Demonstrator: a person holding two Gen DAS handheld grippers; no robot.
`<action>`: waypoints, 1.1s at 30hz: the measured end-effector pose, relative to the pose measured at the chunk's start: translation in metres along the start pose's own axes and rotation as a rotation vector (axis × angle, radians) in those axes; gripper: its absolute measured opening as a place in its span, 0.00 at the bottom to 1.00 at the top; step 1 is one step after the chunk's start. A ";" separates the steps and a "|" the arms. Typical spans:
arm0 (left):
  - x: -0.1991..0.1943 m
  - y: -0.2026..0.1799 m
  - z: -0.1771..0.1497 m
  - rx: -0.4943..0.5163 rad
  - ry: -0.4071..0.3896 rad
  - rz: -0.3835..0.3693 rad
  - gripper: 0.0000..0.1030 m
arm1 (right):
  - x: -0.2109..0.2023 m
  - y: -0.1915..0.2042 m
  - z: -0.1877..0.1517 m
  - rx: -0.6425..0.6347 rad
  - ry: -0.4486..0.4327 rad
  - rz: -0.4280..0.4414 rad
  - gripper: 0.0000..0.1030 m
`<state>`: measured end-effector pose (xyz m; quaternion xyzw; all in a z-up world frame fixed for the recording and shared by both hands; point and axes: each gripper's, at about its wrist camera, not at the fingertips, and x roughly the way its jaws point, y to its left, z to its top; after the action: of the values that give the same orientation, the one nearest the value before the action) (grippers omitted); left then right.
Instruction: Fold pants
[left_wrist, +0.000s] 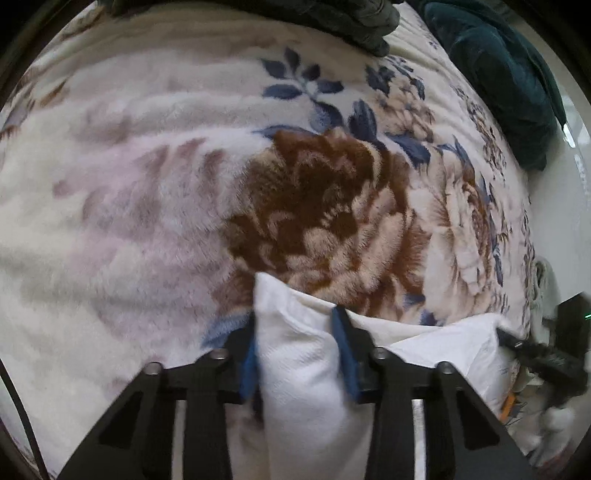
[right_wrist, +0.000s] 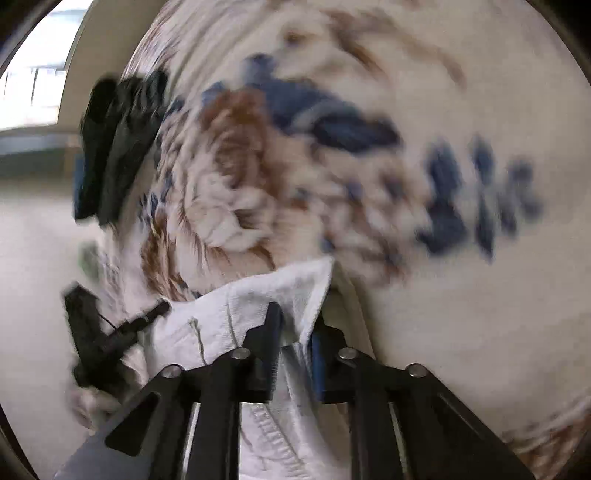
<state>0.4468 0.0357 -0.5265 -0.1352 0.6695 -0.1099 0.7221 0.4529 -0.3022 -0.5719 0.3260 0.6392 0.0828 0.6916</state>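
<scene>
The pants are white cotton (left_wrist: 299, 354). My left gripper (left_wrist: 295, 325) is shut on a thick bunch of their fabric, held above a floral fleece blanket (left_wrist: 147, 184). More white fabric stretches right toward the other gripper (left_wrist: 535, 358), seen at the right edge. In the right wrist view my right gripper (right_wrist: 295, 325) is shut on a stitched edge of the pants (right_wrist: 258, 302), also above the blanket (right_wrist: 443, 295). The left gripper (right_wrist: 110, 332) shows there at the left, holding the same garment. The right wrist view is motion-blurred.
A dark grey-green garment (left_wrist: 332, 18) lies at the blanket's far edge. A dark teal velvet cloth (left_wrist: 498, 74) lies at the far right. Dark folded garments (right_wrist: 118, 147) sit at the blanket's left edge in the right wrist view, with pale floor (right_wrist: 33, 277) beyond.
</scene>
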 end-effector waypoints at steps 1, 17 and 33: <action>0.000 0.005 0.001 -0.006 -0.007 -0.007 0.25 | -0.007 0.007 0.002 -0.032 -0.023 -0.028 0.08; -0.032 0.046 0.000 -0.268 -0.001 -0.168 0.57 | -0.014 -0.041 -0.027 0.081 0.118 0.045 0.78; -0.019 0.022 0.032 -0.177 -0.046 0.096 0.18 | -0.030 -0.045 -0.077 0.065 0.049 -0.023 0.22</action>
<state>0.4768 0.0643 -0.5142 -0.1685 0.6655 -0.0124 0.7271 0.3617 -0.3264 -0.5699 0.3387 0.6620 0.0618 0.6657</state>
